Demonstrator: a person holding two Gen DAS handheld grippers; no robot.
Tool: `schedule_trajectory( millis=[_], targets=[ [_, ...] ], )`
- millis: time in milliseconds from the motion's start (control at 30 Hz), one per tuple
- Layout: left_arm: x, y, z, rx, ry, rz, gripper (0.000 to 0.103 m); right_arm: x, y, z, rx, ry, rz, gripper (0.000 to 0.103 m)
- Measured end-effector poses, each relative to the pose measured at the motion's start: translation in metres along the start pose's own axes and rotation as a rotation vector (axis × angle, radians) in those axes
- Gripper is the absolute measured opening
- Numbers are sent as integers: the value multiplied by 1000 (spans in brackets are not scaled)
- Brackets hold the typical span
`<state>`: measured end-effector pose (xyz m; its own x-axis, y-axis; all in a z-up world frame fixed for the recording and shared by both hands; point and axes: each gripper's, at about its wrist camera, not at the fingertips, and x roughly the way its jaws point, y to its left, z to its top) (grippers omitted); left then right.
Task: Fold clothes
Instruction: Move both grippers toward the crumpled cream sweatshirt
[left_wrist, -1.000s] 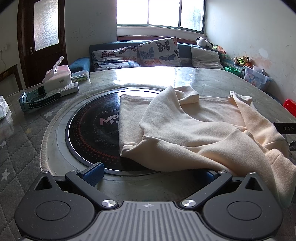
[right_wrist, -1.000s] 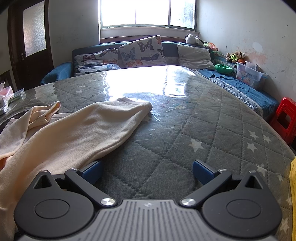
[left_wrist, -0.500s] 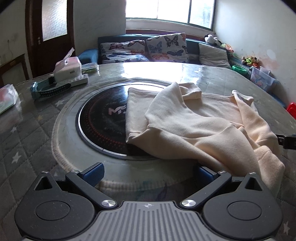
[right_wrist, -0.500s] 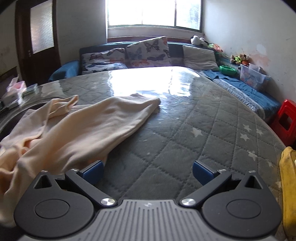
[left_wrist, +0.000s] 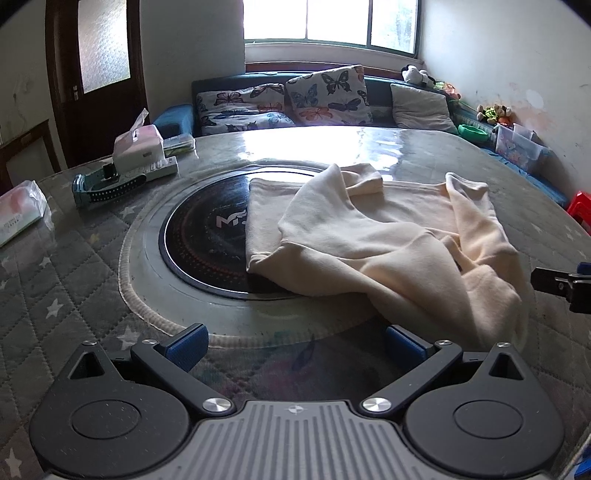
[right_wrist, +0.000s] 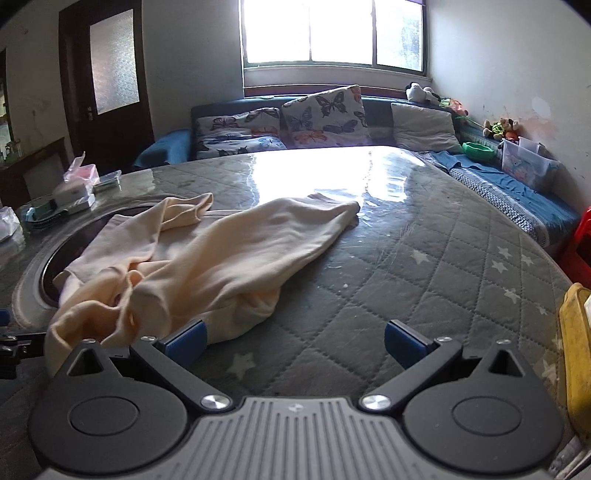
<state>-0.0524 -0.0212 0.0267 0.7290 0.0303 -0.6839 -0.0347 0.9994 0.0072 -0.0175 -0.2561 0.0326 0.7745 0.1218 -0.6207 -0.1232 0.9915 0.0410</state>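
While spread wide and empty, left gripper (left_wrist: 295, 345) fingers (left_wrist: 186, 343) hover low over worktop (left_wrist: 74, 295), holding nothing. Cream garment (left_wrist: 369, 240) rumpled ahead of and to the right of those fingers, partly over black round plate (left_wrist: 199, 240), its near bunched edge just beside the right fingertip, not between the two. Right gripper (right_wrist: 295, 341) likewise parted, grasping nothing; garment (right_wrist: 207, 258) ahead and to the left of its fingers (right_wrist: 402, 341), one fold touching or nearly touching the left fingertip, cannot tell which. One sleeve stretched far ahead toward bright glare on the worktop. Tissue box (left_wrist: 136, 147) and teal strap (left_wrist: 107, 186) well off to the left beyond the left fingers. Yellow object (right_wrist: 576, 354) at right edge, beside the right fingers. Butterfly cushions (right_wrist: 321, 116) far ahead on sofa under window.
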Motion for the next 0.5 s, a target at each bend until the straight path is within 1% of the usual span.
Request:
schedule_trajectory(
  millis=[200,500],
  targets=[
    [-7,-6,-3,14,-1,-2,103,-10,9,-4,-9,-1,26,103],
    [-17,-7,-9,14,-9,15,103,-20,30,-10,-38,-1,77,103]
  ],
)
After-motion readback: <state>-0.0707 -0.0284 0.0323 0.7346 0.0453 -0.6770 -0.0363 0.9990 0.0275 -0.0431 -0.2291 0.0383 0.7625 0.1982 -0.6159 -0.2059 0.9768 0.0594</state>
